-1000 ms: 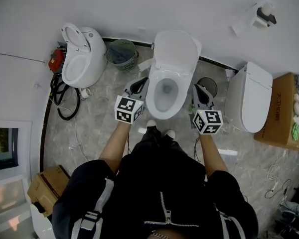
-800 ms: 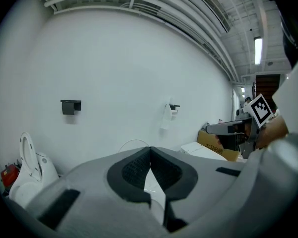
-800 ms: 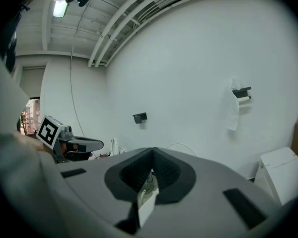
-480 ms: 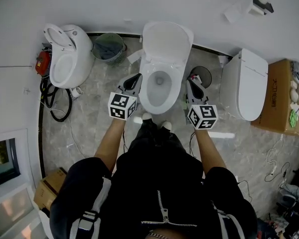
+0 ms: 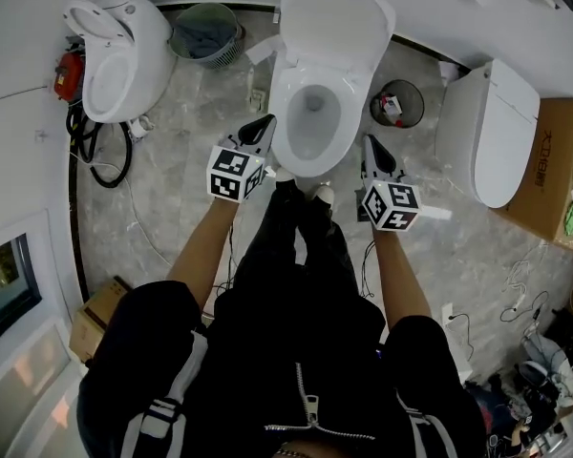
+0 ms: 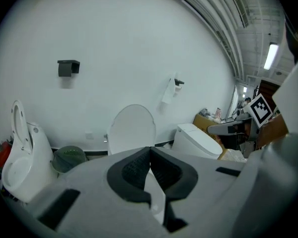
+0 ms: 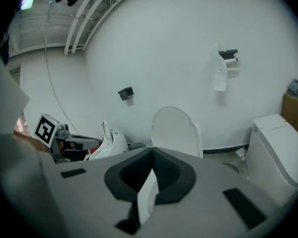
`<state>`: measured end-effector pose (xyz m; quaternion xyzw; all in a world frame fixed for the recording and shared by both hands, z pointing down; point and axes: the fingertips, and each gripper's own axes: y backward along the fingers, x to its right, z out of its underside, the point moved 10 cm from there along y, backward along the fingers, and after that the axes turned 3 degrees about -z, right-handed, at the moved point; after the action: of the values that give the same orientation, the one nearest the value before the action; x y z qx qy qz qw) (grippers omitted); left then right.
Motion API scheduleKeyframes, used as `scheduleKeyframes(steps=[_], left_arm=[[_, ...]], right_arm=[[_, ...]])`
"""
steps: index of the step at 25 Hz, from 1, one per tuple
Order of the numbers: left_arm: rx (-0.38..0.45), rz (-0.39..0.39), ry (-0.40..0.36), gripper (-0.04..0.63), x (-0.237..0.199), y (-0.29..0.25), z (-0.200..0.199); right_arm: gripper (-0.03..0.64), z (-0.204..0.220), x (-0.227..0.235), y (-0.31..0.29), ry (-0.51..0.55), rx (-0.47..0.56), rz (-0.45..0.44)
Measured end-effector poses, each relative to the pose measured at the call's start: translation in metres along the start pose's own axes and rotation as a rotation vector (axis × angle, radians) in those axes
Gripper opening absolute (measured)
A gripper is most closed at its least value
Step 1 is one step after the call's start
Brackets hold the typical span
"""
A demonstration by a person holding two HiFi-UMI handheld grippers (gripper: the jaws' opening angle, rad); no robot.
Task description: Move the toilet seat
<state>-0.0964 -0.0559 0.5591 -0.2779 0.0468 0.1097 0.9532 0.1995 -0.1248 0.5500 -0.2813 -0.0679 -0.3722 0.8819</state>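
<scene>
The middle toilet (image 5: 310, 113) stands open, its white lid and seat (image 5: 332, 25) raised against the wall. The raised lid (image 6: 132, 130) also shows in the left gripper view, and the same lid (image 7: 175, 130) in the right gripper view. My left gripper (image 5: 265, 125) is shut and empty, its tips beside the bowl's left rim. My right gripper (image 5: 371, 147) is shut and empty, just off the bowl's right side. Whether either one touches the toilet I cannot tell. The person's feet stand at the bowl's front.
A second toilet (image 5: 113, 53) with its seat up stands at the left, a closed one (image 5: 497, 132) at the right. A green basket (image 5: 204, 31), a black bin (image 5: 397, 101), a black hose (image 5: 100, 160), a cardboard box (image 5: 557, 170) and floor cables (image 5: 520, 299) lie around.
Both grippers have sunk lower along the sides of the middle bowl, still shut. The head view has tipped further down, so the toilets sit higher in the picture.
</scene>
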Motion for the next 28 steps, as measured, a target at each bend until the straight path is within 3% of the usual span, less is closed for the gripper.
scheduleKeyframes(steps=[4,6,8,15,20,28], left_arm=[[-0.051,-0.042,0.054,0.007,-0.013,-0.018,0.038],[-0.062,-0.062,0.075,0.008,-0.018,-0.027,0.056],[-0.097,-0.063,0.118,0.134,-0.024,-0.039,0.077],[-0.265,-0.08,0.457,0.251,-0.053,-0.087,0.19],[-0.349,-0.1,0.605,0.27,-0.068,-0.115,0.266],[-0.458,-0.037,0.777,0.285,-0.071,-0.158,0.361]], right_arm=[[0.002,0.037,0.007,-0.015,-0.047,-0.06,0.013],[0.036,0.057,0.012,-0.024,-0.08,-0.113,0.007],[0.066,0.079,0.02,-0.035,-0.115,-0.165,0.003],[0.13,0.169,0.054,-0.072,-0.207,-0.325,0.021],[0.15,0.234,0.081,-0.103,-0.319,-0.418,0.045],[0.201,0.332,0.124,-0.138,-0.56,-0.573,0.142]])
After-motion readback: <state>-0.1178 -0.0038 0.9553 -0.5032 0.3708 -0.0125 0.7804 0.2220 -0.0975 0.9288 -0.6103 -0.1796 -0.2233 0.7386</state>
